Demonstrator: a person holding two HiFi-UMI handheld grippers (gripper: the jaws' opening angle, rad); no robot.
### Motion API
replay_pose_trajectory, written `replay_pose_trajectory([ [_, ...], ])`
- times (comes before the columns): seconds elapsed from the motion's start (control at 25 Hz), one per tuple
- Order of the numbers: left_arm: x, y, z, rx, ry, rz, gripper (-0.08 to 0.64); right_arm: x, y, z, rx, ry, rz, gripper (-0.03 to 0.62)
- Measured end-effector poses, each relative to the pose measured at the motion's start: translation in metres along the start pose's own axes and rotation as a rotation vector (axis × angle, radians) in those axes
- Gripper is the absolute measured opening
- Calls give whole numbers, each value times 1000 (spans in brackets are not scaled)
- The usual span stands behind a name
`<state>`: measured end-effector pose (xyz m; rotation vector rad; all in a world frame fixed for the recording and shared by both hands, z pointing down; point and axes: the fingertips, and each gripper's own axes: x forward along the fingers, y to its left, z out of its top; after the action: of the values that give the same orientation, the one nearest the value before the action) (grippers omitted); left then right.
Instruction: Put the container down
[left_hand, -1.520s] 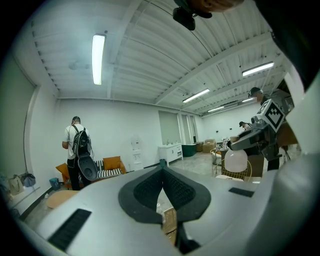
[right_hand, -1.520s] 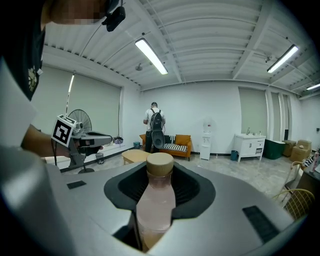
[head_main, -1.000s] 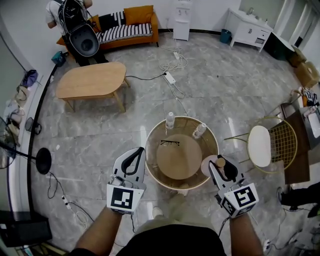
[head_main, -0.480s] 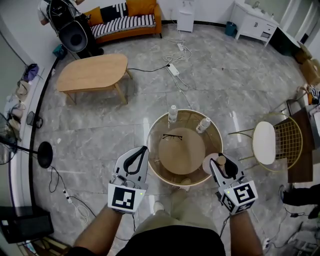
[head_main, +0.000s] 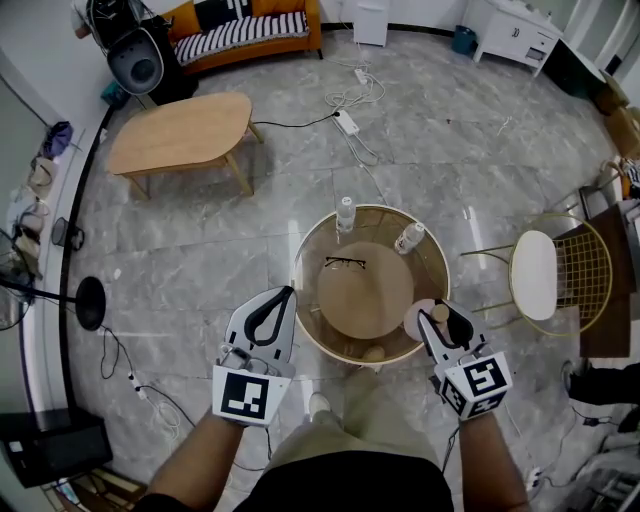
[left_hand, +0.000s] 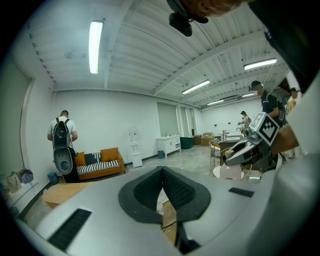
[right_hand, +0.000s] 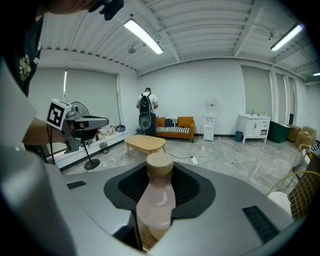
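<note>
The container (right_hand: 156, 200), a pale pink bottle with a tan cap, sits gripped between the closed jaws of the right tongs (right_hand: 159, 185), at the near right rim of the round desk (head_main: 300, 255). The left tongs (left_hand: 162, 172) have their pads pressed together with nothing between them, off the desk's near left edge. Further across the desk lie a pair of glasses (head_main: 345, 262) and two clear bottles (head_main: 345, 215). A gold wire chair (head_main: 535, 275) stands to the right.
</note>
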<state>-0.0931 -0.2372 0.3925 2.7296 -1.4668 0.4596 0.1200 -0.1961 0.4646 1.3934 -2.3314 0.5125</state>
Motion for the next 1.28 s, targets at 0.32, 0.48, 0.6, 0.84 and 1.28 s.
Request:
replay_pose_trajectory([
  [0.32, 7, -2, -12, -2, 22, -10, 15, 19, -5, -20, 9, 43, 7, 150],
  [0.48, 16, -2, -16, -14, 27, -5, 15, 28, -9, -30, 10, 61, 12, 149],
  [0.6, 25, -3, -22, -15, 32, -4, 15, 36, -14, -39, 9, 78, 17, 149],
  [0.84, 40, -3, -39, -19, 47, -1, 15, 50, -20, -51, 15, 86, 16, 149],
  [1.28, 84, -15, -55, -33, 37, 15, 15, 71, -36, -62, 20, 87, 20, 150],
])
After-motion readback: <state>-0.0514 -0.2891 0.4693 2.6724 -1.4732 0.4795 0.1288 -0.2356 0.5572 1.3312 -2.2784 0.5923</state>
